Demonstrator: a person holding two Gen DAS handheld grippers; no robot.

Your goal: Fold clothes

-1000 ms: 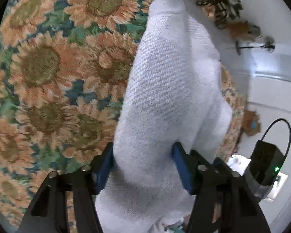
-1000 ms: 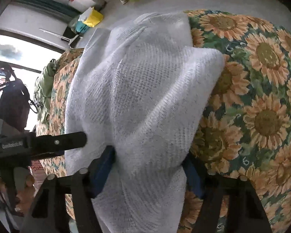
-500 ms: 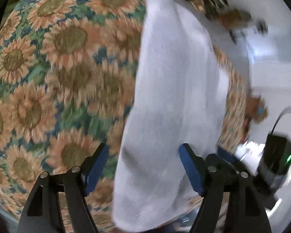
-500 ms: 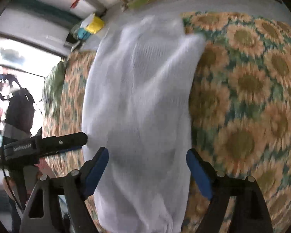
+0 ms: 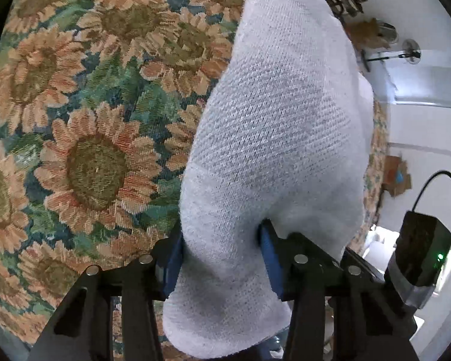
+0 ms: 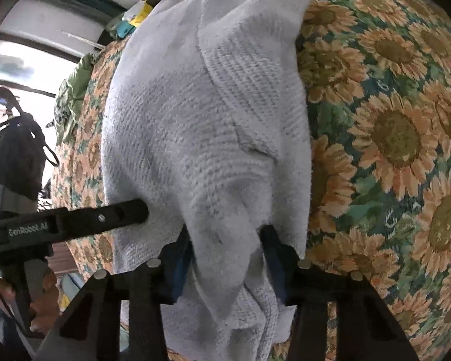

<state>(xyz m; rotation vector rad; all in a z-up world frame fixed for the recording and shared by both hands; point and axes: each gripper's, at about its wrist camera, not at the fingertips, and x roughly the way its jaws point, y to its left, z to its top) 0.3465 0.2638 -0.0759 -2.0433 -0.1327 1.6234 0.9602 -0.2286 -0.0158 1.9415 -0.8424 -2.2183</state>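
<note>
A white knitted garment (image 5: 279,114) lies along a sunflower-patterned cover (image 5: 90,165), its near end hanging toward me. My left gripper (image 5: 221,258) has its jaws closing, and the blue pads pinch a bunched fold of that near end. In the right wrist view the same garment (image 6: 195,114) is creased and gathered. My right gripper (image 6: 225,264) is closing too, its pads squeezing a gathered fold. One finger of the left gripper (image 6: 120,215) reaches in from the left and touches the cloth edge.
The sunflower cover (image 6: 391,135) spreads wide to the right. A green cloth (image 6: 72,96) lies at its far left edge. A black device (image 5: 418,252) with a green light and a cable sits at the right. A person's hand (image 6: 42,288) holds the left gripper.
Both pairs of jaws spread wide half a second ago while the grippers slid along the garment. They have since closed in and now pinch bunched cloth.
</note>
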